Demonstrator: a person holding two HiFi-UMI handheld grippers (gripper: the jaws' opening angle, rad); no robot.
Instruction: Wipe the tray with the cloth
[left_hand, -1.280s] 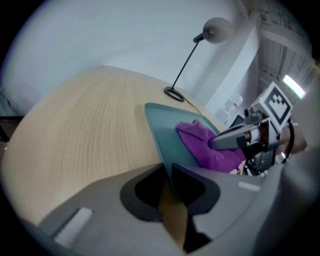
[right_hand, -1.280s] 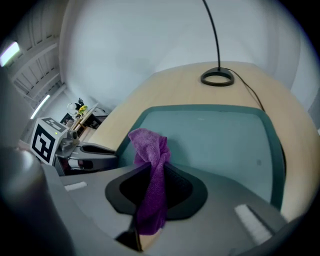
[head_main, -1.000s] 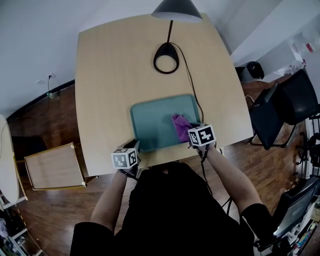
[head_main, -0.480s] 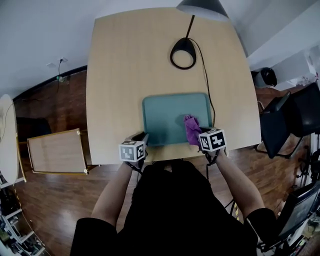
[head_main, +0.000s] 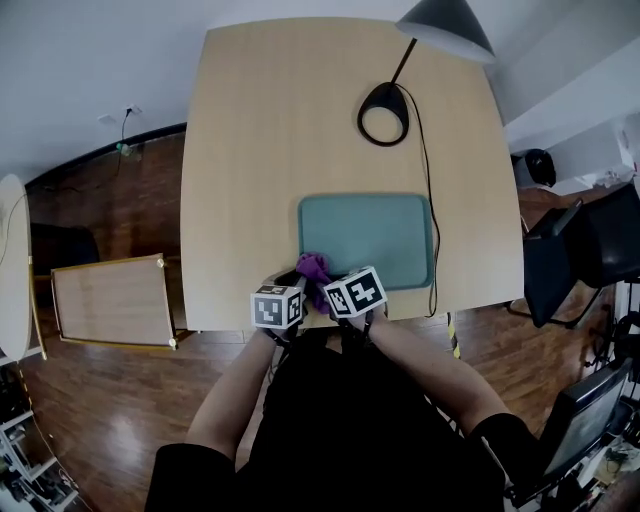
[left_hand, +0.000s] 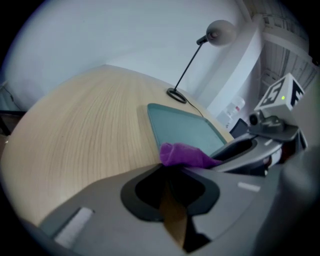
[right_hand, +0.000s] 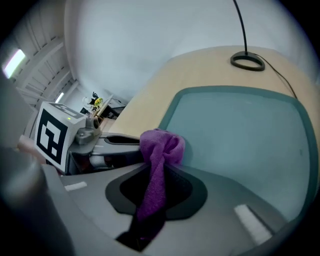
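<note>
One tray (head_main: 380, 225), one cloth (head_main: 313, 268) (purple), one lamp (head_main: 445, 27)

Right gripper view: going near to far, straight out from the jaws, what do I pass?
cloth → tray → lamp base

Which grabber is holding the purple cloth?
The right gripper: the cloth is pinched between its jaws and hangs down through them. The left gripper is right beside it, but its jaws are shut on nothing.
</note>
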